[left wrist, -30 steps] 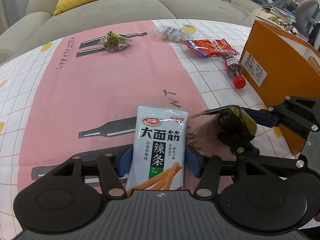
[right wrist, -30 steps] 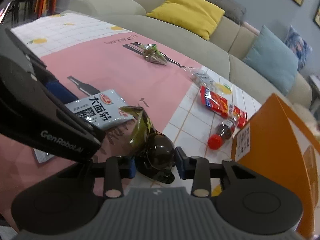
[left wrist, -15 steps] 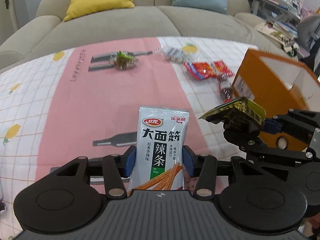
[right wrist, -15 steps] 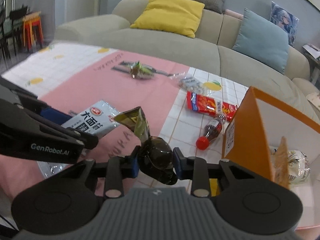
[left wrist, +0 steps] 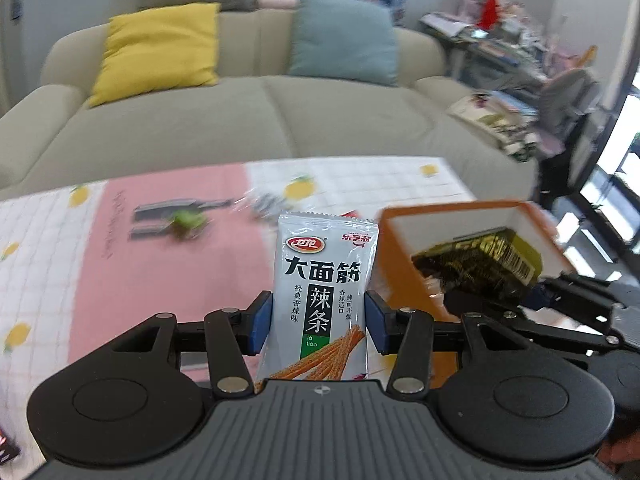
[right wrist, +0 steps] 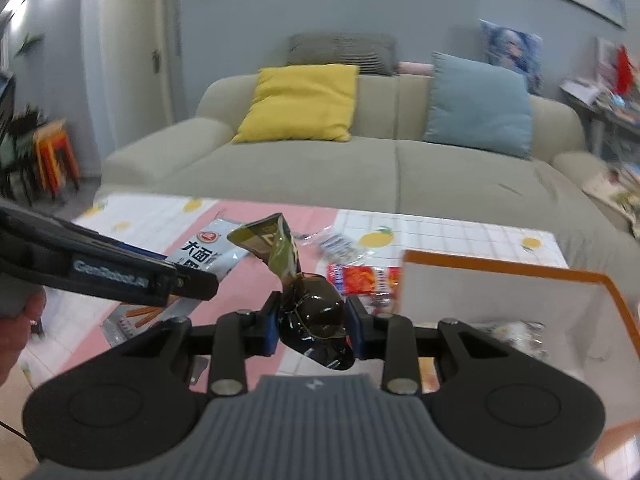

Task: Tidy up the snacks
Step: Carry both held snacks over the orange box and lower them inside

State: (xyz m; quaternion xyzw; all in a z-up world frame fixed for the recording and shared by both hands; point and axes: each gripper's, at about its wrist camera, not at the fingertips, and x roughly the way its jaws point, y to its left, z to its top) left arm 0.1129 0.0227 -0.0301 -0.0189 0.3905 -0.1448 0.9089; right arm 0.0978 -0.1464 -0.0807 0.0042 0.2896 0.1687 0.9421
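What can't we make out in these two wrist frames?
- Left wrist: green snack and clear packet on the tablecloth are motion-blurred.
- Left wrist: red packet hidden behind the held white packet.
- Right wrist: cola bottle hidden by the gripper.
- Right wrist: contents of orange box blurred, partly behind the gripper.

Your table [right wrist: 460,232] wears a pink and white lemon-print cloth. Near its far edge lie a small green packet [left wrist: 186,220] and what looks like a clear wrapped snack [right wrist: 334,244]; a red packet [right wrist: 362,278] touches the orange box [right wrist: 500,268] toward the right edge.
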